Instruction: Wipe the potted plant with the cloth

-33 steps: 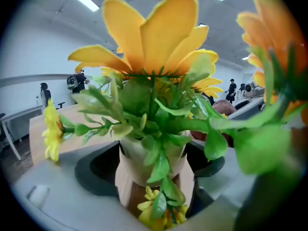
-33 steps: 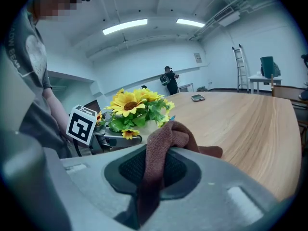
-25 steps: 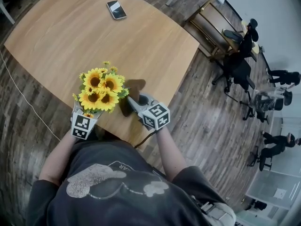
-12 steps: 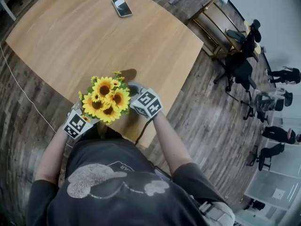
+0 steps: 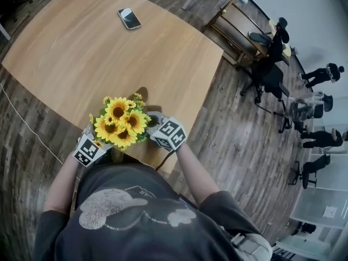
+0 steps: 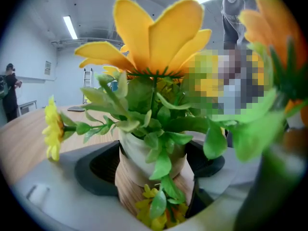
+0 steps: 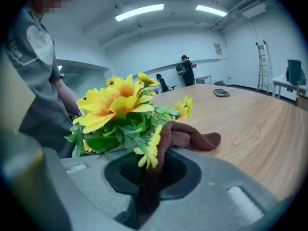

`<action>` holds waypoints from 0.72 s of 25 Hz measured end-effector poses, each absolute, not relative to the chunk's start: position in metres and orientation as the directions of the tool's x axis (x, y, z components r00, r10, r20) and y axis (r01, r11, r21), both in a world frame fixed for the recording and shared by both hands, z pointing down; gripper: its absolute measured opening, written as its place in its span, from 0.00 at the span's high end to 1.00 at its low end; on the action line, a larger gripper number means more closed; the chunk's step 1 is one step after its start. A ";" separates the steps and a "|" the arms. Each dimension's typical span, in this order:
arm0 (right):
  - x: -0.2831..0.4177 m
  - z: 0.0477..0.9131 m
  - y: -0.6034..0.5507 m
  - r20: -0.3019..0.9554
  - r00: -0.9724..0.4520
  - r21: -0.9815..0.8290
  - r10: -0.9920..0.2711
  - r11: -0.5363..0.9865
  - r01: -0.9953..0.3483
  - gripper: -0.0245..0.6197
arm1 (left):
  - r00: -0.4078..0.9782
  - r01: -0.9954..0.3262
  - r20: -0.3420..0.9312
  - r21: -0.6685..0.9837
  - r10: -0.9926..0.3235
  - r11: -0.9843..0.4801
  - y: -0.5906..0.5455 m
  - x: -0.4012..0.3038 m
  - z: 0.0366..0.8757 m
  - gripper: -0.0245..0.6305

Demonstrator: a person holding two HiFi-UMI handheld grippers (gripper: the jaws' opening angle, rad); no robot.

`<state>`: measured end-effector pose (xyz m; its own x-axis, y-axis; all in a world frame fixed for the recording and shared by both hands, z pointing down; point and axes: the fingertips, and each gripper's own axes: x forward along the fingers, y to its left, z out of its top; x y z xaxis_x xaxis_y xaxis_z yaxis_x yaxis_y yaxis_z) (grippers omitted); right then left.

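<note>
Here we have the fingers of the left gripper (image 6: 156,170) clamped wide on the potted sunflower plant (image 5: 120,121) at the bench's (image 5: 109,53) near edge, those of the right gripper (image 7: 149,177) pinched on the brown cloth (image 7: 187,136) against its leaves, so wiping looks barely begun.

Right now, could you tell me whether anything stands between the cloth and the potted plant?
Nothing visible does: the cloth, clamped in the right gripper, appears to touch the potted plant at its foliage.
</note>
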<state>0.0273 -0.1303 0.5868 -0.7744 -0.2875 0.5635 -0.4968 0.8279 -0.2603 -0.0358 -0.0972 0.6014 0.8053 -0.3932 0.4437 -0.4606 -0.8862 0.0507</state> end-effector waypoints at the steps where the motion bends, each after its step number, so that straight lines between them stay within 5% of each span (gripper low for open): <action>1: 0.028 0.587 -0.126 0.561 -0.773 -0.268 -0.296 0.819 -0.508 0.89 | 0.806 -0.461 0.442 0.050 -0.395 -0.886 -0.098 -0.036 0.601 0.25; 18: -0.004 0.600 -0.058 0.546 -0.780 -0.355 -0.305 0.760 -0.545 0.89 | 0.769 -0.544 0.435 0.059 -0.468 -0.837 -0.110 -0.036 0.608 0.24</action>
